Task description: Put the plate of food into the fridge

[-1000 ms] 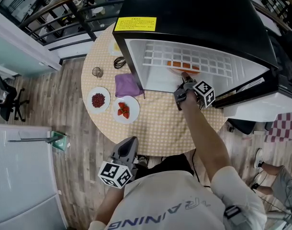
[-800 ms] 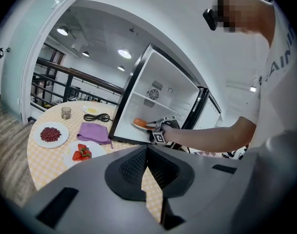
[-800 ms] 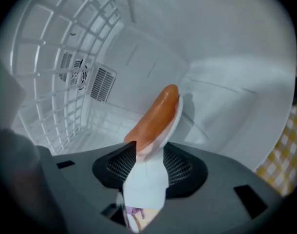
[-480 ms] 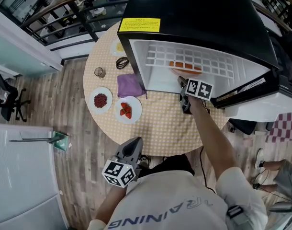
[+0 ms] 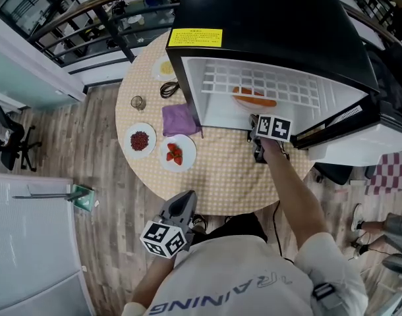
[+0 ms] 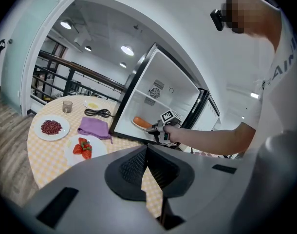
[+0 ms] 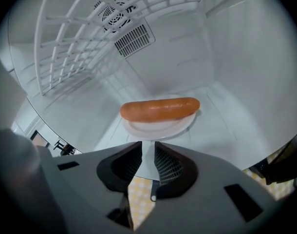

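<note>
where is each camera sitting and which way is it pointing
Head view: on the person's head, facing down at the round checked table and open black fridge; shows left gripper, right gripper, right arm.
Left gripper view: low beside the table, facing the fridge; shows its shut jaws, the right arm.
Right gripper view: at the fridge mouth, facing the orange sausage on a white plate; shows its closing jaws, nothing between.
Shared: all three see the sausage.

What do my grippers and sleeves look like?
The left gripper and right gripper are grey moulded shells with dark grid-textured jaws; the right's are closing with nothing between them. Each carries a white cube with black square markers: left cube, right cube. The T-shirt is white, short-sleeved, with grey lettering.
</note>
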Tool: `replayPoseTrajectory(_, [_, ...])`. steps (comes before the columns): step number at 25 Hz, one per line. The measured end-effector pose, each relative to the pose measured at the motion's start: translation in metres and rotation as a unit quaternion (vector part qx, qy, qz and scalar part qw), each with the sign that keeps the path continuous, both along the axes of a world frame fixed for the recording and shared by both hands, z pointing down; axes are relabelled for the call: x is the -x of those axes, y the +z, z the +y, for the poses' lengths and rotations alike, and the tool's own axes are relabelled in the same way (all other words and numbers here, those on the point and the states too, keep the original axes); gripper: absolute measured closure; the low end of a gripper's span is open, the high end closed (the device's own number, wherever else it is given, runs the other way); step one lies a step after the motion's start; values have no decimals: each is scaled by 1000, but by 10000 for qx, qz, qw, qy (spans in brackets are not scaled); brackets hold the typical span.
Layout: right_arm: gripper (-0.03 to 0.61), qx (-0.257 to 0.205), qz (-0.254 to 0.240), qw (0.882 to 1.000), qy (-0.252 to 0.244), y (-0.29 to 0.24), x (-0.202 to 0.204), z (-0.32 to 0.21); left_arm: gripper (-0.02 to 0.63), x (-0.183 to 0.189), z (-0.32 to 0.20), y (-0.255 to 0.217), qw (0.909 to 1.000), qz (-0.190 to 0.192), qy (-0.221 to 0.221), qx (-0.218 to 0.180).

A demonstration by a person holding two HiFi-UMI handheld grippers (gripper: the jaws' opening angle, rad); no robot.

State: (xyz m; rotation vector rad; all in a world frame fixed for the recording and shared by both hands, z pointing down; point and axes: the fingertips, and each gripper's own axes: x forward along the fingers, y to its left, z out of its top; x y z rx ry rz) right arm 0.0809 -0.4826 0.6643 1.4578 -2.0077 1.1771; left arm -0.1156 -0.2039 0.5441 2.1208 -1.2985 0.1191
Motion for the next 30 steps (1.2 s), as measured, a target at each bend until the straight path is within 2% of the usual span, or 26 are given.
replayPoseTrajectory(3, [543, -233, -315, 9992, -9, -23, 3, 11, 606, 3, -2, -6, 10000, 17, 5, -94])
replayPoseTrajectory(7, [557, -876, -808, 9928, -100, -64, 11, 44, 606, 5, -11, -17, 9994, -23, 105, -324])
replayPoseTrajectory(12, [557, -1295, -1302, 9824, -347, -112, 29, 95, 606, 3, -24, -35, 9973, -68, 326, -657])
replayPoseTrajectory(16, [557, -1776, -1148, 9759, -532, -149, 33, 129, 606, -3, -32, -44, 9936, -262, 622, -901])
replayPoseTrajectory(19, [557, -2047, -1159, 9708, -472, -172, 29, 150, 606, -8, -39, -57, 9891, -484, 815, -1122])
replayPoseTrajectory(23, [557, -2356, -1250, 9633, -310, -200, 20, 176, 606, -11, -48, -79, 9843, -483, 951, -1406])
replayPoseTrajectory(30, [557, -2795, -874, 9552, -416, -221, 19, 213, 606, -18, -50, -101, 9779, -379, 1181, -1683])
